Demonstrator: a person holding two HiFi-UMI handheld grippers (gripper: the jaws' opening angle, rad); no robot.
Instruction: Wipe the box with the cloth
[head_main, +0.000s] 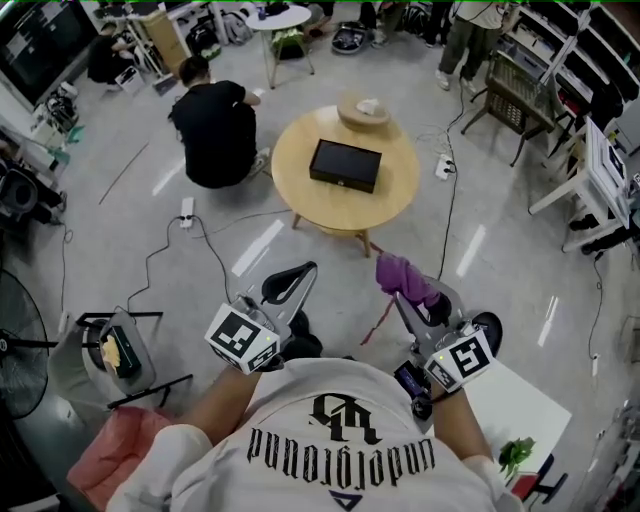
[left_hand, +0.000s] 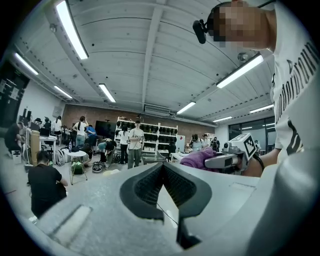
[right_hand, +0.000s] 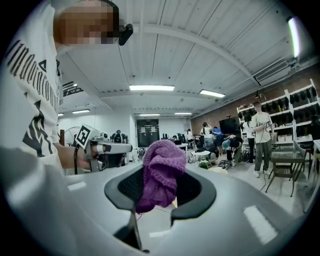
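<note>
White tee (head_main: 340, 440), blk print; grey L claw (head_main: 293, 278) + R claw (head_main: 400, 295)

A large open robotics lab or workshop, busy with people.

Ahead of the left gripper (head_main: 306, 271), a round wooden table (head_main: 340, 212) stands on a glossy grey floor (head_main: 100, 230) crossed by cables (head_main: 453, 215) and a power strip (head_main: 187, 210). Beyond it, open shelving (left_hand: 165, 132) lines the far wall, several people (left_hand: 135, 145) stand or crouch at work, and long strip lights (left_hand: 70, 30) run across the ribbed ceiling (left_hand: 150, 60).
</note>
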